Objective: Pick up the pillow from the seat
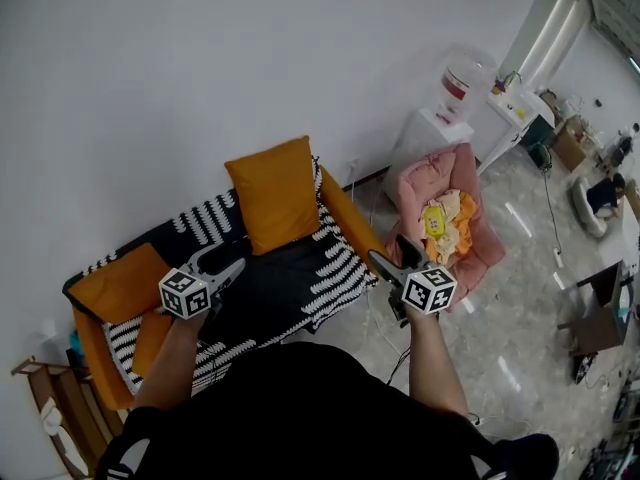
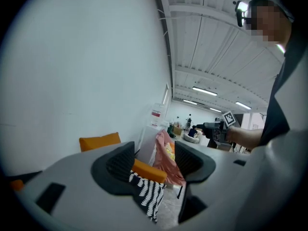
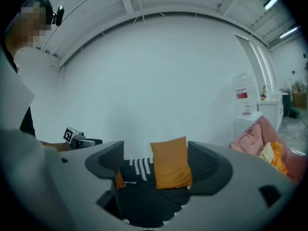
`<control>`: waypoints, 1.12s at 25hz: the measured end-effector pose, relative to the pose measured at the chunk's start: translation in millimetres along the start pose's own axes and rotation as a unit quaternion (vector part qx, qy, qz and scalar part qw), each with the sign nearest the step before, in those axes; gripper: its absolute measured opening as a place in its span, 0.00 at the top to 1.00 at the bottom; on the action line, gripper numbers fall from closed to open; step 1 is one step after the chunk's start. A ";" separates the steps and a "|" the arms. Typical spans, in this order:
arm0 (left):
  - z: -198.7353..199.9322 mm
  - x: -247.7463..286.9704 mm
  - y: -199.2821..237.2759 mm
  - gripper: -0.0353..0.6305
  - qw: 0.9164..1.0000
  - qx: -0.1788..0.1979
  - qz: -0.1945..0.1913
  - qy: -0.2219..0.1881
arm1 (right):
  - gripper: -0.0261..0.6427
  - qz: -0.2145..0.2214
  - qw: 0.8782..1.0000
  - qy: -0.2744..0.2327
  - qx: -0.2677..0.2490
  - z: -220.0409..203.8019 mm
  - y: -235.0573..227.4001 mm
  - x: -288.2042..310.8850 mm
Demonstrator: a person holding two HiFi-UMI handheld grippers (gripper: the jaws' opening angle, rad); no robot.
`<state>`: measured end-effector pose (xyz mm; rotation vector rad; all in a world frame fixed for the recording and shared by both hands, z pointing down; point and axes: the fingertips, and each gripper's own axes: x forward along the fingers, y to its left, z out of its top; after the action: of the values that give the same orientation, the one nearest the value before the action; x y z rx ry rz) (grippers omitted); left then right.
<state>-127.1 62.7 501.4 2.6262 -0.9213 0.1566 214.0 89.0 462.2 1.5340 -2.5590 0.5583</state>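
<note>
An orange pillow [image 1: 275, 193] [image 3: 171, 162] [image 2: 99, 141] stands upright against the white wall at the back of a sofa seat [image 1: 270, 293] covered in black cloth with white patterns. Held in the air in front of the sofa, my left gripper [image 1: 235, 265] [image 2: 154, 160] is a little way short of the pillow; its jaws stand apart with nothing between them. My right gripper [image 1: 388, 250] [image 3: 156, 160] hovers by the sofa's right end, open and empty, with the pillow framed far off between its jaws.
The sofa has orange armrests [image 1: 345, 218] and a second orange cushion [image 1: 120, 283] at its left end. A pink lounge chair [image 1: 470, 228] with yellow cloth stands to the right, a water dispenser [image 1: 462, 78] behind it. A wooden rack [image 1: 55, 408] sits at the lower left.
</note>
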 end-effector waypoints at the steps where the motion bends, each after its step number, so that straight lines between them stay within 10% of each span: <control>1: 0.9 4.1 2.9 0.55 1.000 0.000 -0.003 0.002 | 0.36 -0.003 1.000 0.001 0.002 0.1 -2.6 3.1; 28: 39.8 60.9 123.5 0.47 1.000 -0.011 -0.025 0.015 | 0.35 -0.028 0.999 0.012 0.013 17.0 -11.2 108.0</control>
<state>-156.8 -77.0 513.4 2.6175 -0.8412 0.1716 173.0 -11.6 479.0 1.5909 -2.4928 0.6024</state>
